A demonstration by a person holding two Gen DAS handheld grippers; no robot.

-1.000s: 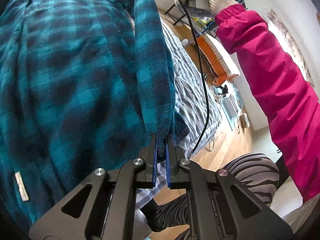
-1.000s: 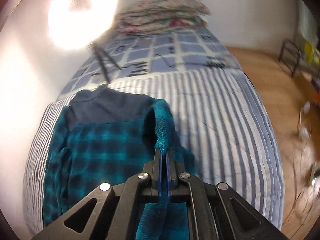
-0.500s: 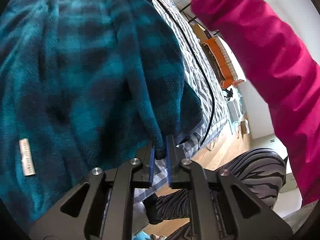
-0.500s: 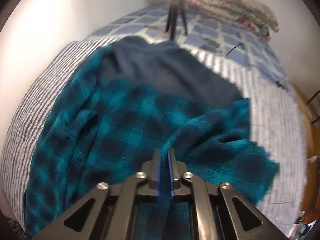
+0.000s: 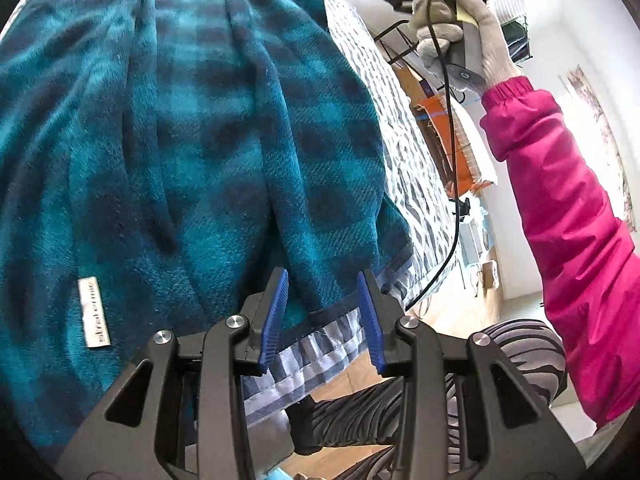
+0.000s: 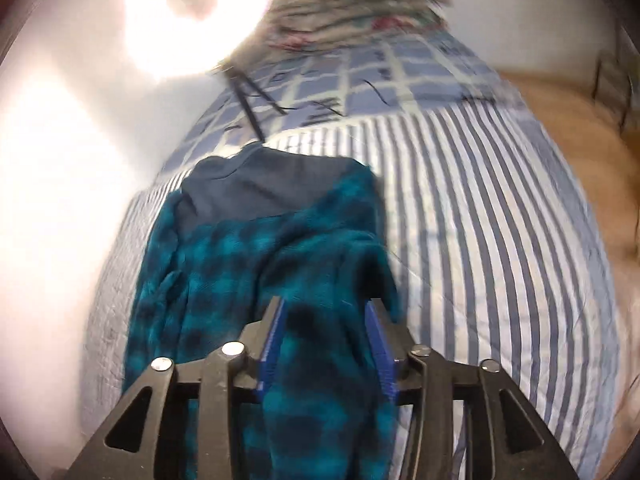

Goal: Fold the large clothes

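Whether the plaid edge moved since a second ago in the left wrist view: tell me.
Yes. The plaid garment edge, earlier raised and pinched upright, now lies flat against the striped bedsheet. The left gripper jaws are opening; its pads no longer press the hem.

Shirt (image 6: 256, 264) on bed (image 6: 480, 240), pillows (image 6: 360, 12) behind, hem at bed's edge.

Bed: open stripes on one side, clutter at the far end

The striped bedspread (image 6: 500, 240) lies bare beside the teal plaid garment (image 6: 256, 264), leaving wide room for a gripper there. At the bed's far end a black tripod (image 6: 248, 100) and stacked pillows (image 6: 360, 8) block passage. In the left wrist view a pink sleeve (image 5: 560, 216) and a hanging black cable (image 5: 452, 152) cross the space over the bed's edge.
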